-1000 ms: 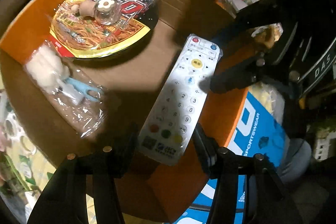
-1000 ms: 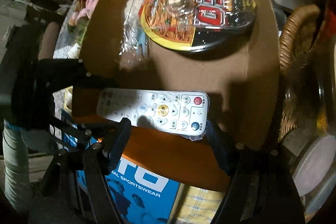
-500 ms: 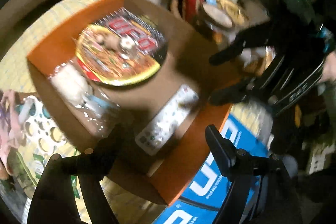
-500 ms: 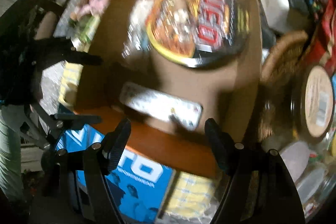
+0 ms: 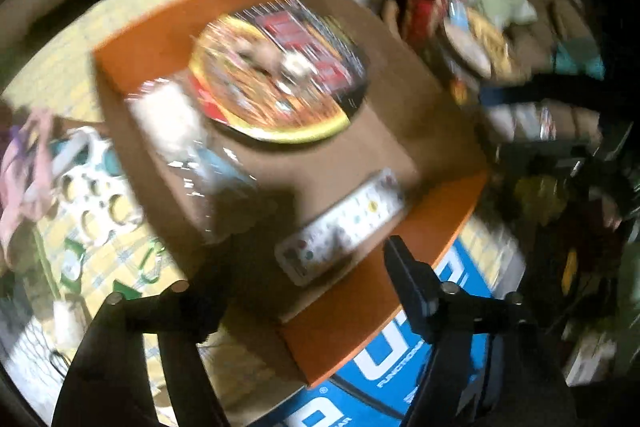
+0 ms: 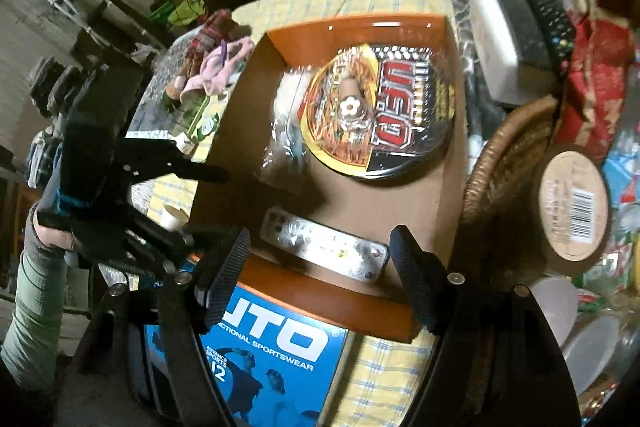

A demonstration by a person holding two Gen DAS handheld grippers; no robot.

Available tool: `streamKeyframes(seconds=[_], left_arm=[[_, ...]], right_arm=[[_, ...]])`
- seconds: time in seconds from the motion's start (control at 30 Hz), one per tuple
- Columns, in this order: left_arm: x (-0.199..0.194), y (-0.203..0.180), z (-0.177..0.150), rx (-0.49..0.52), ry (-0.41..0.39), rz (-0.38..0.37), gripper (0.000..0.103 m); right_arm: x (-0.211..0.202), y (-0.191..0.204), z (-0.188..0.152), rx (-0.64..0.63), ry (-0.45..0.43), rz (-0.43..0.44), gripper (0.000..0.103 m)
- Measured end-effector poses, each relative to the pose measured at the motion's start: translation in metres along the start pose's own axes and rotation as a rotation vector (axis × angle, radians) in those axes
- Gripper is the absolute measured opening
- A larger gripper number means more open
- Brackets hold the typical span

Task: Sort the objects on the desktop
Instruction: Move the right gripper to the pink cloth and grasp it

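Note:
A white remote control [image 5: 340,227] [image 6: 324,245] lies in an orange-walled cardboard box [image 5: 192,23] [image 6: 352,27], near its front wall. A round UFO noodle bowl [image 5: 280,83] [image 6: 380,115] with a small clear ornament [image 6: 352,111] on it sits at the back. A clear bag with white and blue items [image 5: 188,131] [image 6: 286,131] lies beside it. My left gripper [image 5: 300,287] is open and empty above the box's front. My right gripper [image 6: 320,275] is open and empty above the remote. The left gripper also shows in the right wrist view [image 6: 192,203].
A blue sportswear box [image 6: 260,355] [image 5: 420,359] lies in front of the orange box. A wicker basket [image 6: 508,155], a round tin [image 6: 576,203], a white case [image 6: 500,27] and red bags [image 6: 596,75] crowd the right. Toys and a paper cup [image 6: 174,217] lie left on the checked cloth.
Both grippers have pulled up and back from the box. The remote, which lay between the fingers, now rests loose in the box.

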State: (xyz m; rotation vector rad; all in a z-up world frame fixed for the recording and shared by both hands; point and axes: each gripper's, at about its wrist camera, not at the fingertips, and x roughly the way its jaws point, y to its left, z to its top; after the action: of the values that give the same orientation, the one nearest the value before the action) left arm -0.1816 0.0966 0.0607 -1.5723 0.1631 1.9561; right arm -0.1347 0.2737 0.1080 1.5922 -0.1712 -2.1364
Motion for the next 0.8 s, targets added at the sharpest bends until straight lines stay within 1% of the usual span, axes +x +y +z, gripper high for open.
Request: streamKeyframes(seconds=[0.07,0.13,0.17,0.2,0.23,0.27,0.3,0.37,0.43,0.47,0.53,0.6,0.63,0.67,0.73,0.8], left_arm=[[-0.017,0.009,-0.007,-0.039,-0.05,0.022,0.085],[-0.034,0.021,-0.014,-0.078,-0.079,0.02,0.087],[-0.042,0.028,-0.019,-0.094,-0.094,0.04,0.089],[-0.05,0.036,-0.024,-0.11,-0.106,0.062,0.091],[-0.056,0.044,-0.027,-0.127,-0.117,0.077,0.091],[-0.066,0.055,-0.032,-0.153,-0.132,0.094,0.092],[-0.076,0.069,-0.036,-0.182,-0.149,0.114,0.092],[-0.091,0.094,-0.042,-0.221,-0.184,0.158,0.092],[-0.103,0.12,-0.049,-0.248,-0.218,0.226,0.092],[-0.11,0.137,-0.054,-0.268,-0.241,0.282,0.092],[-0.112,0.161,-0.057,-0.284,-0.266,0.354,0.092],[-0.107,0.189,-0.06,-0.286,-0.265,0.425,0.092],[-0.102,0.199,-0.061,-0.286,-0.26,0.442,0.092],[-0.097,0.211,-0.062,-0.29,-0.254,0.455,0.092],[-0.085,0.231,-0.065,-0.305,-0.246,0.454,0.092],[-0.075,0.251,-0.068,-0.331,-0.248,0.433,0.092]], right_arm=[[-0.003,0.007,0.003,-0.009,-0.015,0.023,0.073],[-0.002,0.016,0.006,-0.018,-0.017,0.032,0.076],[0.001,0.022,0.008,-0.026,-0.016,0.036,0.077],[0.003,0.029,0.01,-0.033,-0.016,0.041,0.08],[0.005,0.036,0.013,-0.036,-0.021,0.045,0.085],[0.006,0.042,0.015,-0.04,-0.026,0.05,0.087],[0.008,0.051,0.02,-0.046,-0.033,0.063,0.089],[0.013,0.063,0.028,-0.052,-0.042,0.086,0.091],[0.02,0.079,0.039,-0.062,-0.046,0.094,0.091],[0.023,0.085,0.044,-0.067,-0.048,0.095,0.091],[0.032,0.1,0.056,-0.08,-0.052,0.112,0.091],[0.043,0.112,0.069,-0.073,-0.051,0.139,0.091],[0.049,0.117,0.077,-0.064,-0.045,0.155,0.091],[0.057,0.123,0.085,-0.059,-0.043,0.169,0.091],[0.074,0.133,0.106,-0.044,-0.045,0.185,0.091],[0.095,0.142,0.127,-0.021,-0.044,0.187,0.09]])
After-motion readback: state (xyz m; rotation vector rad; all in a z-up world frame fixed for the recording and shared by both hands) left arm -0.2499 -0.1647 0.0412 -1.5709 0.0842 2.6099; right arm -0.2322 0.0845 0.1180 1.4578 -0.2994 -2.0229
